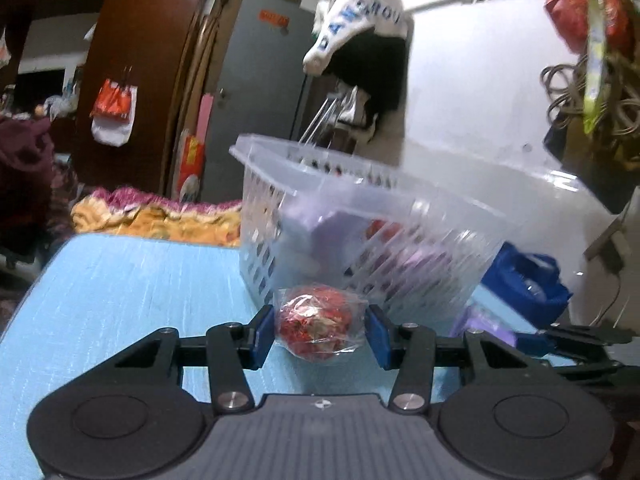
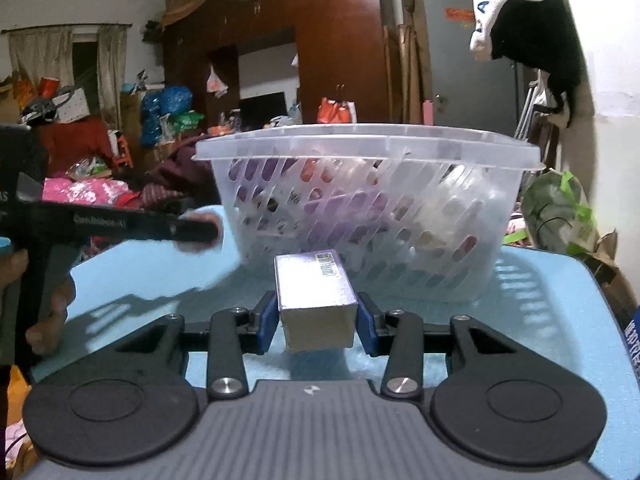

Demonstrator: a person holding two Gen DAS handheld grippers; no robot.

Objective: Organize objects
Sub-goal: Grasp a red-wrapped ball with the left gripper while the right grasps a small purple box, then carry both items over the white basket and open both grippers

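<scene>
My left gripper (image 1: 320,330) is shut on a red ball in clear wrap (image 1: 318,320), held just above the blue table (image 1: 120,300) in front of the clear plastic basket (image 1: 360,216). My right gripper (image 2: 316,314) is shut on a purple box with a barcode (image 2: 314,294), held just in front of the same basket (image 2: 372,200). The basket holds several purple and red items, blurred behind its slotted wall. The left gripper (image 2: 120,228) shows at the left of the right wrist view, and the right gripper's side (image 1: 576,340) at the right of the left wrist view.
A blue bag (image 1: 528,280) lies right of the basket by a white wall. A green wrapped bundle (image 2: 560,208) sits beyond the table's far right edge. A bed with bright blankets (image 1: 160,216) and cluttered furniture stand behind the table.
</scene>
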